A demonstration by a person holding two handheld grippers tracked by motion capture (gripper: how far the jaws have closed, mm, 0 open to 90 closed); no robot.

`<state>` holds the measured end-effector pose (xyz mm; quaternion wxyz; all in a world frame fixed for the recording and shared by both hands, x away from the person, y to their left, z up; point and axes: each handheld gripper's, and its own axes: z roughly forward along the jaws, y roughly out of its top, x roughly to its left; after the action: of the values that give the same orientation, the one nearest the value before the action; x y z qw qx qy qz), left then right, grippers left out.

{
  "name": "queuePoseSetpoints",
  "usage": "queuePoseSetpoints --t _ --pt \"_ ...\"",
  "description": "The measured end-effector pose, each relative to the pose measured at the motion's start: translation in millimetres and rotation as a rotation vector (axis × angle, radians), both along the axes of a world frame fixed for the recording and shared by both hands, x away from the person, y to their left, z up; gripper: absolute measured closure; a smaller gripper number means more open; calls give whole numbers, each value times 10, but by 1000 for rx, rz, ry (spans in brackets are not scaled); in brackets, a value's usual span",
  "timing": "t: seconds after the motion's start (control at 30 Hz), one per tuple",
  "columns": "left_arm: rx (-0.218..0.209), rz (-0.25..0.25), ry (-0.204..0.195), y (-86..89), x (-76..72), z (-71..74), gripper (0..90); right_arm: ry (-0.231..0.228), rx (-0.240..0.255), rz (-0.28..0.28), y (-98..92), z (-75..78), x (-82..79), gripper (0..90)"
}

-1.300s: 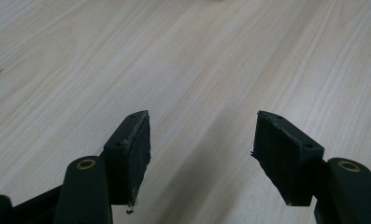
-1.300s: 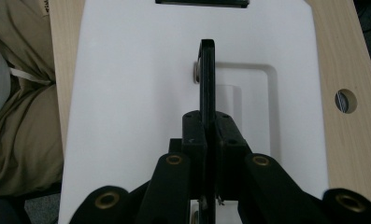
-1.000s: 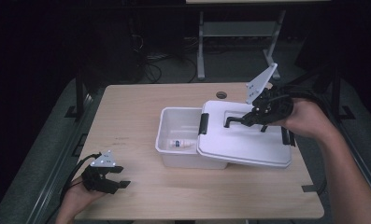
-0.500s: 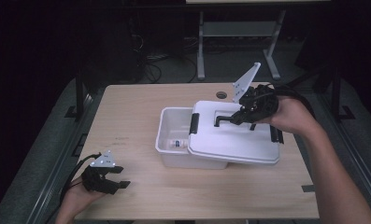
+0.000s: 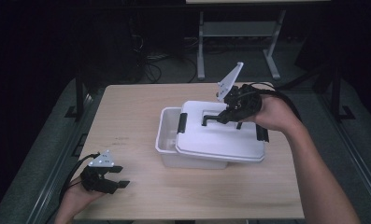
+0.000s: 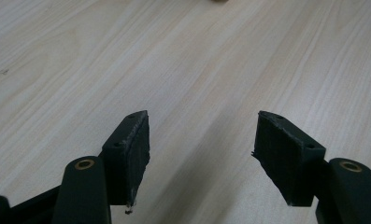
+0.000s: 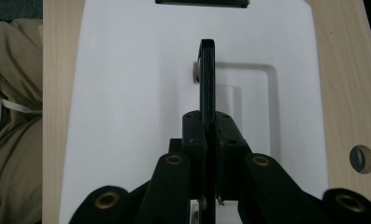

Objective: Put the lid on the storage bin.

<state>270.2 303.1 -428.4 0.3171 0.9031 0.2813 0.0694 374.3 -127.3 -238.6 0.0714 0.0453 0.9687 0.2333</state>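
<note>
A: Starting at the left, what's the left tool doing?

B: It lies low at the near left corner of the desk, jaws spread apart with nothing but bare wood between them. It's well away from the white storage box, so it can't steady the box if it shifts.

A: And the box?

B: It sits near the middle of the desk, its left end uncovered. The white lid lies skewed across it, overhanging the near and right sides, not seated on the rim.

A: The right tool?

B: Clamped tight on the lid's black carry handle, which stands up edge-on between the pads. That's a thin grip on a hinged part.

A: So what could go wrong?

B: I'd judge the lid may swing or tilt on that handle, so one edge catches the box rim and drags the whole box along the desk. The black latches at the lid's ends could also snag on the rim, or land outside it, leaving the lid crooked.
</note>
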Motion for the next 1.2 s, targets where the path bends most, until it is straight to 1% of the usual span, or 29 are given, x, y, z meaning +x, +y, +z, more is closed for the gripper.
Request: queuePoseSetpoints --t 0.23,0.4,0.47,0.7,0.8,1.2 --pt "-13 7 -3 5 -8 4 352 6 2 9 164 -23 50 845" --pt "-20 13 -4 22 -18 11 351 14 3 9 231 -46 92 845" --pt "-18 12 -6 30 -16 15 350 10 1 13 255 -47 110 845" --pt "-25 13 -11 41 -25 25 349 13 12 16 362 -46 163 845" --pt "-26 13 -9 49 -22 25 349 17 22 21 392 -66 196 845" --pt "-30 13 -9 50 -19 21 348 38 25 29 520 -186 299 845"
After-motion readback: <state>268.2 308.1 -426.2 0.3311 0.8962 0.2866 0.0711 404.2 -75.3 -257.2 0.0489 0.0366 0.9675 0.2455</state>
